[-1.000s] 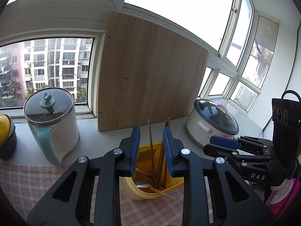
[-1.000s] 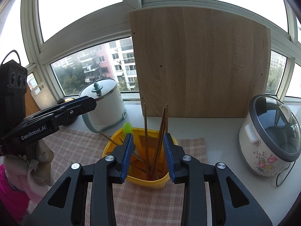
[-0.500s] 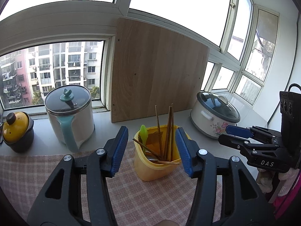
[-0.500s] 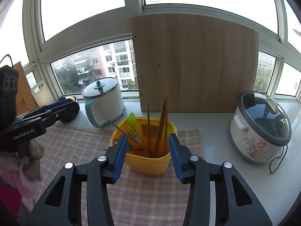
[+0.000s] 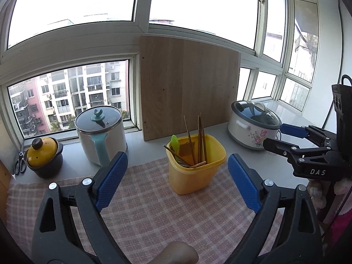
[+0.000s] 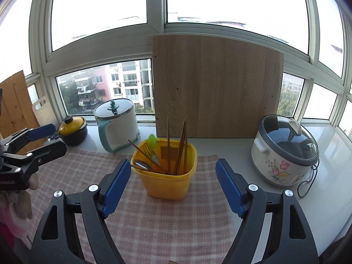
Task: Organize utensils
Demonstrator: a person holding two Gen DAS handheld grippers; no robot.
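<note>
Both grippers hang wide open above the checked cloth (image 5: 154, 209), and the yellow tub (image 5: 195, 171) sits right between them on that cloth, touched by neither. The left gripper (image 5: 176, 182) has its blue pads (image 5: 111, 177) spread far apart, nothing in them. The right gripper (image 6: 171, 184) shows the same: pads (image 6: 115, 181) splayed to either side of the tub, empty.

Inside the tub stand the wooden chopsticks (image 6: 181, 145), several upright and leaning on the far wall, one pair (image 6: 145, 154) slanting out over the tub's left rim. A green spoon (image 6: 151, 142) pokes up at the tub's back left, and a metal spoon (image 6: 142, 165) lies low against the left wall (bowl just under the rim).

Behind the tub a wood board (image 6: 217, 85) leans on the window frame. Left of the tub stands a white kettle (image 6: 116, 125) with a teal handle, and further left a little yellow-lidded pot (image 6: 73, 129). Right of the tub, off the cloth on the grey counter, sits the flowered cooker (image 6: 283, 151) with its glass lid on. In the left wrist view a pair of scissors (image 5: 19, 167) lies just beyond the small pot.
</note>
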